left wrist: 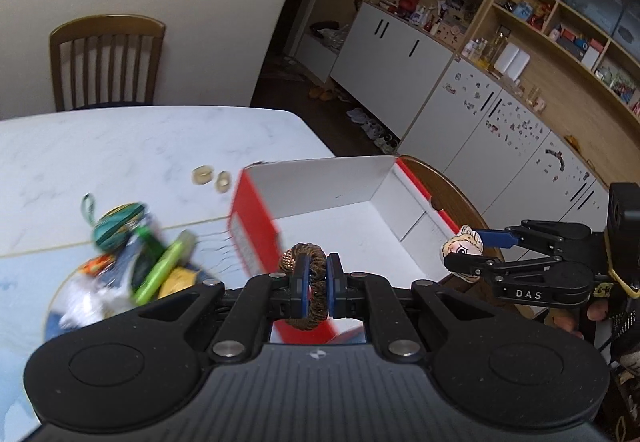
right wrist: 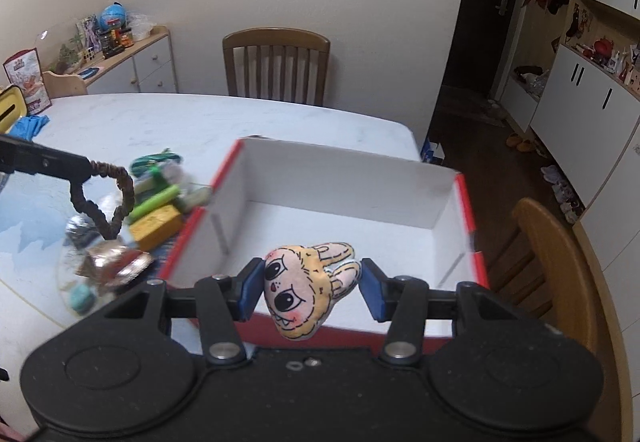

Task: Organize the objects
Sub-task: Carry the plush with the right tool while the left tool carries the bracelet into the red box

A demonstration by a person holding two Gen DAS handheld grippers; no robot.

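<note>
The red box point(right wrist: 344, 202) is sitting open and empty on the table point(right wrist: 160, 122). Above it, the right gripper point(right wrist: 308, 290) is clamping a soft, light plush rabbit point(right wrist: 304, 282) by its sides. The left gripper point(left wrist: 318, 274) is pinching a stretchy hair tie point(left wrist: 308, 282), jaws nearly shut.

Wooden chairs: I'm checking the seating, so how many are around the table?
2. One chair stands at the table's far side against the wall. The other chair is at the right, beside the red box. More may be out of view.
</note>
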